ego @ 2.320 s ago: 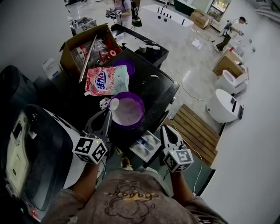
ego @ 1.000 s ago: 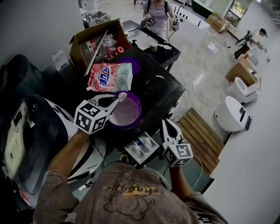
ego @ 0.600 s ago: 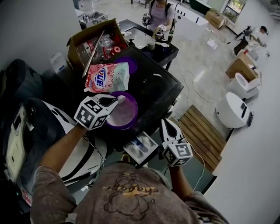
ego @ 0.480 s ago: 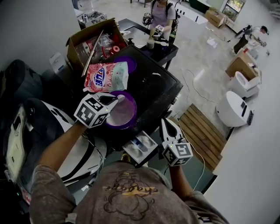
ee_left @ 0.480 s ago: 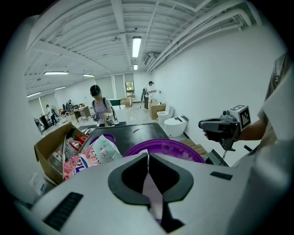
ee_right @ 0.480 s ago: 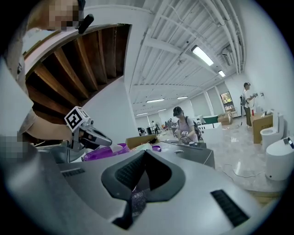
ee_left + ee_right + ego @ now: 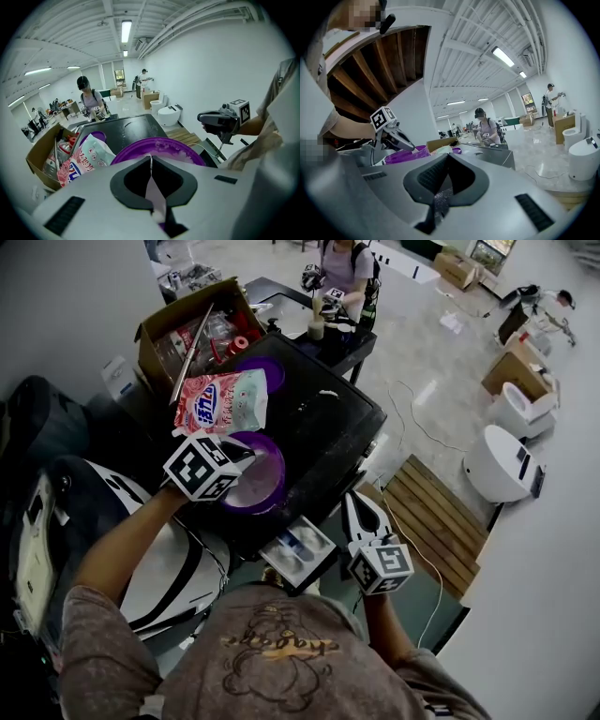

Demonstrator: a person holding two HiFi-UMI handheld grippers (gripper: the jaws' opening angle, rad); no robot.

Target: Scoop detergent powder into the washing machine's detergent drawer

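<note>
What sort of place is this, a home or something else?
Probably not a home: it looks like a large open hall, perhaps a showroom or test workshop. Loose toilets stand out on the floor, cardboard boxes lie about, and strip lights run along an exposed ceiling.

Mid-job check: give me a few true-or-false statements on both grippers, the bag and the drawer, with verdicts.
1. The left gripper is shut on the scoop handle, above the purple bowl. True.
2. The detergent bag stands upright inside the bowl. False: it lies flat on the black table, behind the bowl.
3. The right gripper grips the detergent drawer. False: its jaws are together on nothing, beside the drawer.
4. The drawer's compartments are exposed. True.
</note>
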